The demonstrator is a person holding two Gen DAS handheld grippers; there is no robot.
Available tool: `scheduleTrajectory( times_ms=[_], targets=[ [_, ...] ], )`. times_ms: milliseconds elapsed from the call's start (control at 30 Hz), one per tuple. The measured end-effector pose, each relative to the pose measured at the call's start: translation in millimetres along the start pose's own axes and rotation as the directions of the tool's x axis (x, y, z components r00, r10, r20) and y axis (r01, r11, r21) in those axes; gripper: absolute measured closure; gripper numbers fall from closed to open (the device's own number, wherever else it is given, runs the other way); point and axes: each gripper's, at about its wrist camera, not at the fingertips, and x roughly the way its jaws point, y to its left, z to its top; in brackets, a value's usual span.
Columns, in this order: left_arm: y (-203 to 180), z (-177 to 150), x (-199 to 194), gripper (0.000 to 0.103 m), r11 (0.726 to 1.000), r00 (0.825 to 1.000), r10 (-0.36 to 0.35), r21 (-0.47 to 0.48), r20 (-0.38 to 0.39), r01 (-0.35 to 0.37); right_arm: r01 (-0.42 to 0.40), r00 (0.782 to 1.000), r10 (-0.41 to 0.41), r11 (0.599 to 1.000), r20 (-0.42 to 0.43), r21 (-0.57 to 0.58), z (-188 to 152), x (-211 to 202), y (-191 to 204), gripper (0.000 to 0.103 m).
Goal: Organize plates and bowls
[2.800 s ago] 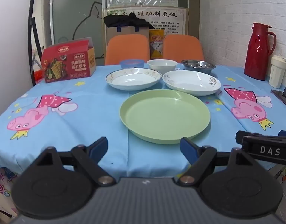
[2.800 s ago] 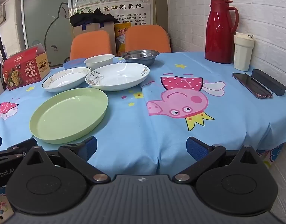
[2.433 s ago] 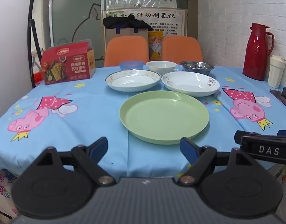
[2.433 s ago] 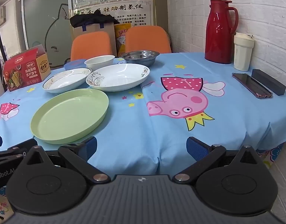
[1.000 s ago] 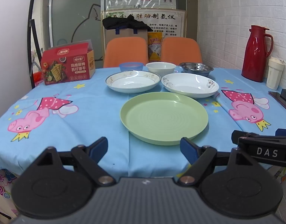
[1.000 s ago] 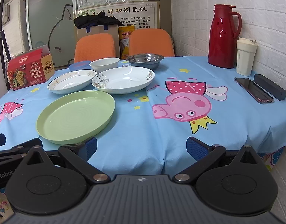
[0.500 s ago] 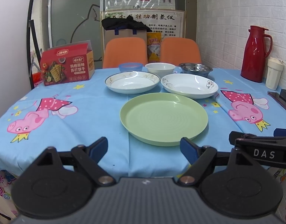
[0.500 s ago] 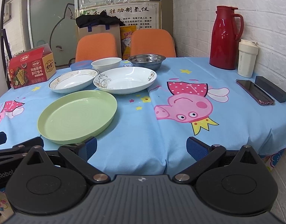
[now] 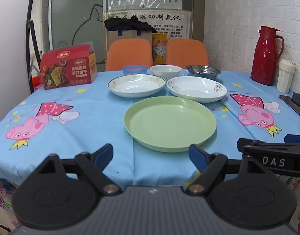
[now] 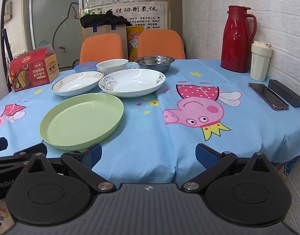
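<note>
A green plate (image 9: 169,123) lies near the front of the table; it also shows in the right wrist view (image 10: 81,121). Behind it lie a gold-rimmed white plate (image 9: 136,85) and a flower-patterned white plate (image 9: 196,88). Further back stand a blue bowl (image 9: 134,69), a white bowl (image 9: 166,71) and a steel bowl (image 9: 203,71). My left gripper (image 9: 150,156) is open and empty at the table's front edge, just short of the green plate. My right gripper (image 10: 148,155) is open and empty, to the right of the green plate.
A red cracker box (image 9: 68,69) stands at the back left. A red thermos (image 10: 238,39), a cream cup (image 10: 260,60), a phone (image 10: 268,96) and a black case (image 10: 285,93) sit along the right side. Two orange chairs (image 9: 129,53) stand behind the table.
Both grippers have risen and drawn slightly back, so the dishes sit a little lower and further right in the right view. Nothing on the table has moved.
</note>
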Motion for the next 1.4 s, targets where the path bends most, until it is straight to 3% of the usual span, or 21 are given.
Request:
scheduleTrajectory(
  times_ms=[333,567,767,1100,1400],
  targets=[
    [5,6,13,0.021,1.0,0.999,-0.016,-0.019,-0.03,0.015,0.004,1.0,-0.004,1.0,-0.01,0.008,3,9,2,0.0],
    [16,33,23,0.021,1.0,0.999,-0.009,-0.026,-0.049,0.007,0.018,1.0,-0.018,0.999,-0.021,-0.031,20,15,10,0.0],
    [36,58,36,0.021,0.996,0.998,0.054,-0.067,-0.029,-0.056,0.018,1.0,-0.018,0.999,-0.02,-0.032,42,27,12,0.0],
    [54,78,94,0.021,0.991,0.989,0.094,-0.086,-0.113,-0.104,-0.006,0.996,0.004,1.0,-0.093,-0.022,62,79,25,0.0],
    [58,84,134,0.021,0.99,0.976,0.097,-0.077,-0.195,-0.114,-0.072,0.986,0.056,0.992,-0.155,-0.102,66,114,39,0.0]
  ],
)
